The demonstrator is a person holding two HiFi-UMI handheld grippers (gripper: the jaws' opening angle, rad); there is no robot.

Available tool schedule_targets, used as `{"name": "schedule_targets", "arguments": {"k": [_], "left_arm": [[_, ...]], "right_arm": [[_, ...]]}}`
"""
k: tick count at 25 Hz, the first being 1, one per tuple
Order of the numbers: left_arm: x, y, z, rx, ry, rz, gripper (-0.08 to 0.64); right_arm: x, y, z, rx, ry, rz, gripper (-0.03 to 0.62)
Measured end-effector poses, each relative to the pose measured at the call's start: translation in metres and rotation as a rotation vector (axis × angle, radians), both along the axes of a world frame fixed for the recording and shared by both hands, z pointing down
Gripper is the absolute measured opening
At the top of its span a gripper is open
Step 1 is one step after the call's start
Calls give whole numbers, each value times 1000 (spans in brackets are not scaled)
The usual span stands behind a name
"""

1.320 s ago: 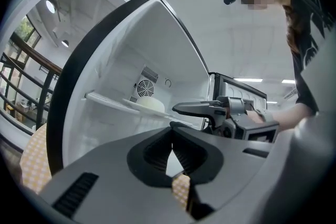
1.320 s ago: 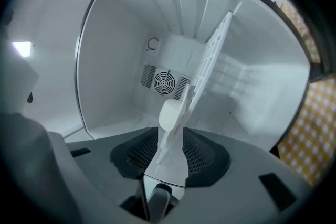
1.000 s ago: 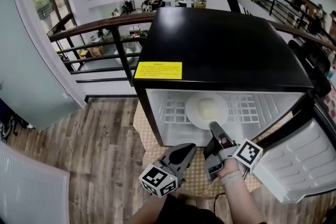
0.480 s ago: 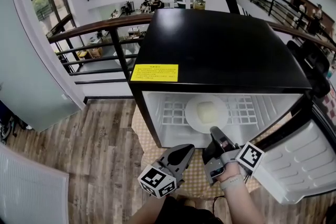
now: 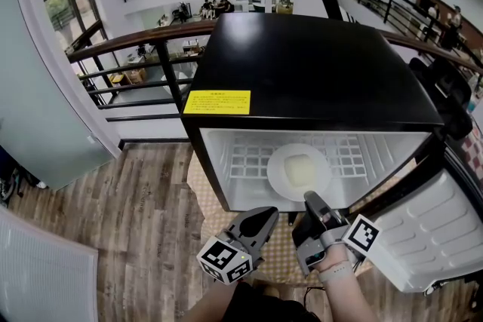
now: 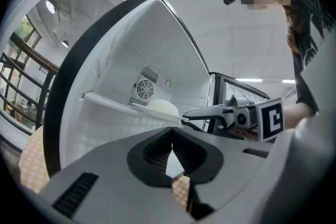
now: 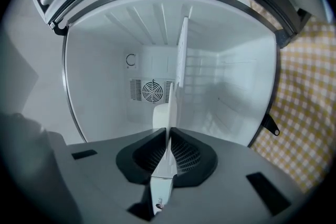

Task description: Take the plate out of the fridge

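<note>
A white plate [image 5: 281,176] carrying a pale block [image 5: 300,170] lies on the wire shelf [image 5: 245,159] inside the open black mini fridge [image 5: 309,72]. My right gripper [image 5: 311,201] reaches into the fridge opening and is shut on the plate's near rim. In the right gripper view the plate [image 7: 173,105] runs edge-on between the jaws of that gripper [image 7: 168,138], with the block [image 7: 160,116] at its left. My left gripper [image 5: 269,216] hovers lower left of the plate, outside the fridge, shut and empty. The left gripper view shows its jaws [image 6: 172,142] closed, the plate [image 6: 155,112] beyond them.
The fridge's white door [image 5: 426,237] hangs open at the right. A yellow checked mat [image 5: 283,256] lies under the fridge on the wooden floor [image 5: 128,222]. A dark railing [image 5: 143,49] runs behind. A fan grille [image 7: 152,90] sits in the fridge's back wall.
My right gripper has drawn back toward me with the plate, which has slid toward the front edge of the shelf. The left gripper has hardly moved.
</note>
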State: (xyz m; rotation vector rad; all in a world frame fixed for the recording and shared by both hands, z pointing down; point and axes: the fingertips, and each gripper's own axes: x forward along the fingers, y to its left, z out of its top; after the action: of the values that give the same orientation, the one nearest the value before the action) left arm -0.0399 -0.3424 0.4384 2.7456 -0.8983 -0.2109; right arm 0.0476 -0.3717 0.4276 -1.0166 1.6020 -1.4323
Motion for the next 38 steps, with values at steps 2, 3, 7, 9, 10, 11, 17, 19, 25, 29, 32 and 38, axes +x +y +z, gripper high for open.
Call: {"name": "schedule_targets", "arguments": {"k": [2,3,7,9,10,11,17,19,25,29,32,38], "left_arm": [[-1,0,0,-2,3,-3,9],[-1,0,0,-2,5,-4,9],[-3,0,-1,1,2,-10,9],[-5,1,0,0,1,-15,9],[-6,1,0,-2,0,-17,9],[-6,0,0,-3,1,-19,10],[-10,-1,1,-6,2,-26,9],[-10,-1,1,-8,2,-27,9],[-16,-1,2,-14,2,-38,9],[-20,-2,2,-14,1,-46,9],[-20,-2,2,-14,-2,-49,9],[-20,-3,1,-13,0,-47,9]], "right_arm": [[0,1,0,5,4,0,52],[0,0,0,8,6,3,52],[2,-2,0,3,15,22,54],[3,-5,0,-4,26,25,54],[3,-7,0,-8,31,27,54],[3,-8,0,-12,34,28,54],[0,-15,4,-56,21,32,54],[-1,-17,3,-62,20,32,54],[-4,-26,4,-57,-22,44,54],[-5,-27,7,-66,-31,57,52],[-4,-26,7,-67,-37,58,52],[-3,-16,6,-66,-40,54,52]]}}
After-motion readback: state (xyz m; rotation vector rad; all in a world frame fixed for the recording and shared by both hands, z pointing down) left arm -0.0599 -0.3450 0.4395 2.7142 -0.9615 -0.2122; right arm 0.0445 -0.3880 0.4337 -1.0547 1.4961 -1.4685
